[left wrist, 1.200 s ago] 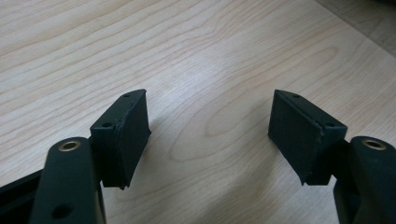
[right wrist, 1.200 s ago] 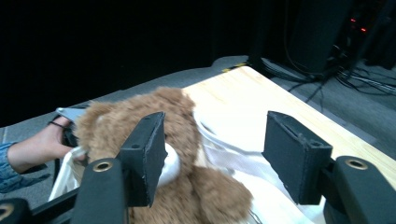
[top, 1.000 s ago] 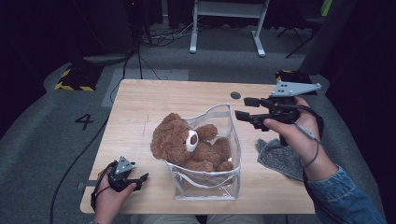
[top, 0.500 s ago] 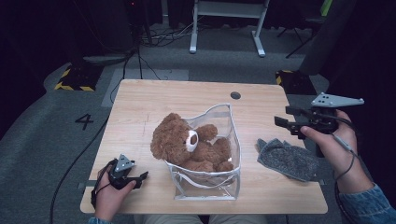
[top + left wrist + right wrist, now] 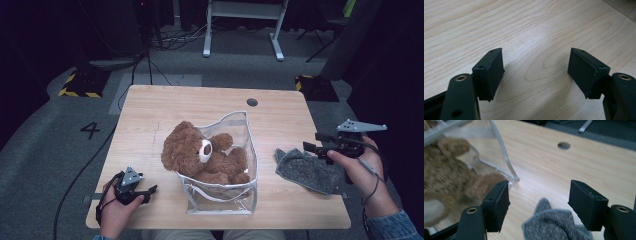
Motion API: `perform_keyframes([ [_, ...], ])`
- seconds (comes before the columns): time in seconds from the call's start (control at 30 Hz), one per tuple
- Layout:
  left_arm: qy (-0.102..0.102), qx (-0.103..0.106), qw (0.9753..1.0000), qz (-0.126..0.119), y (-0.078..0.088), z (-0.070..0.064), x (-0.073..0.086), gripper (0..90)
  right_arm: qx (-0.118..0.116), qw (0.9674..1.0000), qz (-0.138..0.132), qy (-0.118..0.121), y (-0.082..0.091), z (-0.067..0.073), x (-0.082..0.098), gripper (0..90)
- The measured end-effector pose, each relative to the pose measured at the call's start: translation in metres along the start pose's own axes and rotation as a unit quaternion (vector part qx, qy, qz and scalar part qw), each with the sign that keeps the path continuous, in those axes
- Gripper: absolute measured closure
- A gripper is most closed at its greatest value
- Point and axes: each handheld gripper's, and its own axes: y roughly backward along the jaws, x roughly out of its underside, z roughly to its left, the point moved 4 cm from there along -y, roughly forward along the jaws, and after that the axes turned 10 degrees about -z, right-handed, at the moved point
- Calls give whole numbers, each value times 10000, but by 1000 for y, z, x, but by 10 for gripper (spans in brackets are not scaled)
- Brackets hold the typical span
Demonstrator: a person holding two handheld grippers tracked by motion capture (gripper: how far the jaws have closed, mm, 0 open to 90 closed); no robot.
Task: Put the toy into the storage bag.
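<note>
Reaching for cloth: right gripper (image 5: 311, 142) hangs over the grey knitted cloth (image 5: 311, 170) at the table's right edge, jaws pointing toward the clear plastic bag (image 5: 239, 196); this looks like the step in hand.
Right gripper state: jaws have just been opening and stand wide; in the right gripper view the cloth (image 5: 554, 225) sits low between them, with no pad pressing on it.
Left gripper state: left gripper (image 5: 145, 190) rests near the table's front-left corner, jaws open and empty; the left gripper view has bare wood (image 5: 534, 37) between the pads.
Cloth position: lies crumpled on the table (image 5: 165, 105), close to the right edge, well apart from the bag's right wall; one pointed fold sticks up toward the bag.
Bag and bear: bag stands open near the front edge at mid-table; brown teddy bear (image 5: 200, 155) lies half inside, head and one arm out over the left rim.
Grip advice: lower straight onto the raised fold, so both pads meet thick fabric rather than a single loose layer.
Closing: shut only once the pads straddle the fold; a shallow pinch would likely slip.
Watch: table edge is near, so dragging outward may push the cloth off.
Left gripper role: likely free to steady the bag's rim if the cloth goes in.
</note>
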Motion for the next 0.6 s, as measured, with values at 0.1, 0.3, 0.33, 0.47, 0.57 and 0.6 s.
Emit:
perform_keyframes([
  [0.1, 1, 3, 10000, -1, 0, 0, 0, 288, -31, 9998, 148, -97, -8, -3, 22, 331],
  [0.3, 11, 24, 10000, -16, 0, 0, 0, 285, -13, 9993, 360, -80, -20, -8, 63, 329],
  [0.33, 9, 23, 10000, -16, 0, 0, 0, 285, -26, 9992, 397, -47, -20, -9, 68, 329],
  [0.47, 1, 54, 10000, -6, 0, 0, 0, 283, -4, 9992, 409, -1, -23, -9, 93, 326],
  [0.57, -16, 0, 10000, -4, 0, 0, 0, 283, -26, 9992, 405, 55, -24, -7, 112, 323],
  [0.6, -21, -11, 10000, -7, 0, 0, 0, 283, -41, 9991, 407, 83, -24, -5, 116, 320],
])
